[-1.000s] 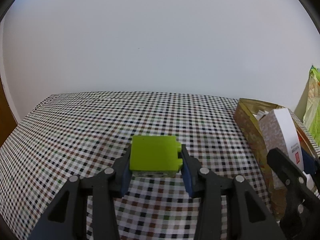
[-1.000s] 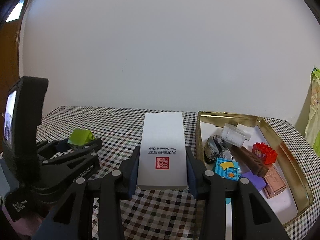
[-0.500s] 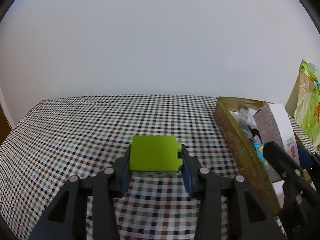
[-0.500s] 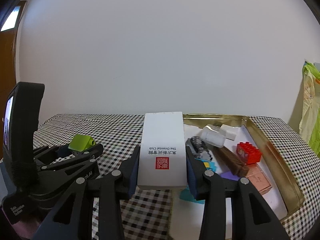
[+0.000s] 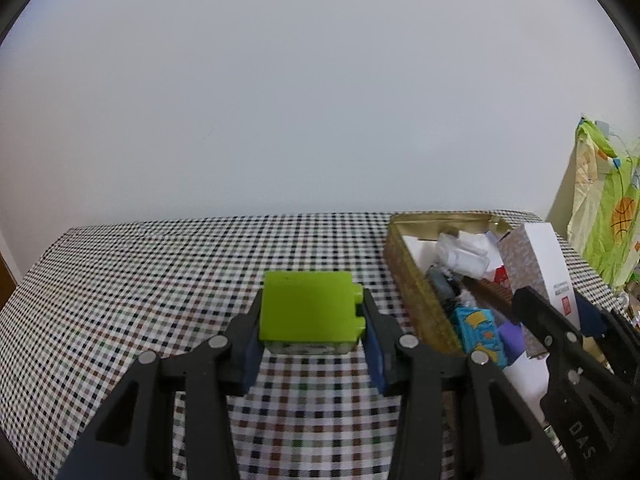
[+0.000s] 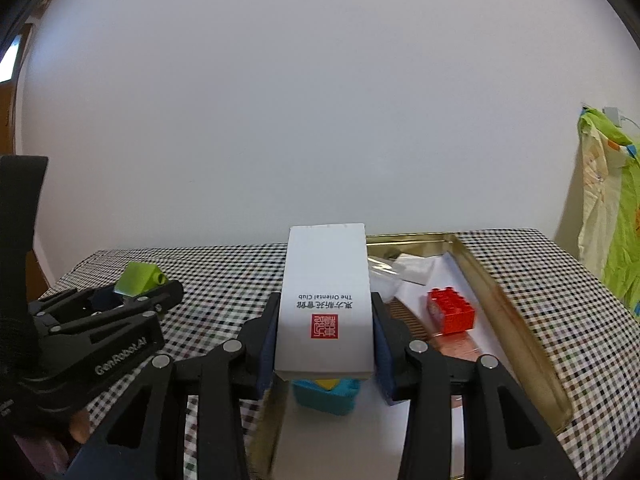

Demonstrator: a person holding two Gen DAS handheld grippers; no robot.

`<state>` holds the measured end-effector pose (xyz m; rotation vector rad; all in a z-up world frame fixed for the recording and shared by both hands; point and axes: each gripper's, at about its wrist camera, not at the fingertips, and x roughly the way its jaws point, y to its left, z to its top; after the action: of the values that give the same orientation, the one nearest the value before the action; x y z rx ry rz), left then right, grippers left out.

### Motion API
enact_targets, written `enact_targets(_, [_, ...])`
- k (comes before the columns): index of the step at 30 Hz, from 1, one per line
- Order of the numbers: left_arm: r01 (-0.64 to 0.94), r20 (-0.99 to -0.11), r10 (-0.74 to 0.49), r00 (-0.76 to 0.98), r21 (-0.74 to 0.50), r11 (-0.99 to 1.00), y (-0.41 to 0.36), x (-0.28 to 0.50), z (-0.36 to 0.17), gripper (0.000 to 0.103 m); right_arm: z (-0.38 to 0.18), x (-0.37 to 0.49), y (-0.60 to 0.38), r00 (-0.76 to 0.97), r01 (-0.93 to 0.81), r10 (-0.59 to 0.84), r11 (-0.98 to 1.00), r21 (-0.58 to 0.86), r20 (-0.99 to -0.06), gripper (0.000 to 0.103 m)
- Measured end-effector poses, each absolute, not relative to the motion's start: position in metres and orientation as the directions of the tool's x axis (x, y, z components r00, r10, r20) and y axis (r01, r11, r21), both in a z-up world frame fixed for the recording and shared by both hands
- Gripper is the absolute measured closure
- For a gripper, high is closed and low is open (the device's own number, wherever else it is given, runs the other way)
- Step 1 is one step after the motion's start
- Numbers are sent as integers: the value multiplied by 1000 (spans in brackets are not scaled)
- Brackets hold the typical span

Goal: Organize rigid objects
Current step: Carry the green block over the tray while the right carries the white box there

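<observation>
My left gripper [image 5: 312, 320] is shut on a lime-green toy block [image 5: 310, 312] and holds it above the checkered tablecloth [image 5: 140, 280], left of the gold tin [image 5: 412, 288]. A white carton with a red seal [image 6: 326, 300] is clamped in my right gripper [image 6: 325, 332], hanging over the tin's [image 6: 516, 320] left part. The right wrist view also shows the left gripper [image 6: 120, 300] with the green block [image 6: 138, 278] at the left. In the left wrist view the carton [image 5: 536, 268] rises over the tin at the right.
The tin holds a red brick [image 6: 450, 310], a brown comb [image 6: 412, 320], a teal block [image 6: 324, 396], a pink item and clear plastic wrap [image 5: 460, 256]. A green patterned bag [image 5: 604, 208] hangs at the far right beyond the table edge. A white wall stands behind.
Both grippers have swung to the right with their loads. The white carton has gone from beside the tin to above its left part, and the tin sits nearer the green block in the left view.
</observation>
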<state>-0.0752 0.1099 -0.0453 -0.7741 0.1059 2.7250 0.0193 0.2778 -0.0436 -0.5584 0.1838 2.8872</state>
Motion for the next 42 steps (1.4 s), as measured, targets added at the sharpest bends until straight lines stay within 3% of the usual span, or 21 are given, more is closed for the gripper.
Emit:
enact_targets(15, [-402,-522,358,-774,-30,-915,155,-82,-43,61,-45,26,345,-888,-324,225,-925,200,-400,59])
enact_targets(25, [-447,-522,390,-759,-18,-894,177,-85,-40,61,-43,20,367,-879,-341,245,-922,182,-408,59])
enact_targets(42, [-486,-626,393,-674,-25,-874,231,-98,-51,61,-45,-22,404,-820,-365,230,-915,170,-524,59])
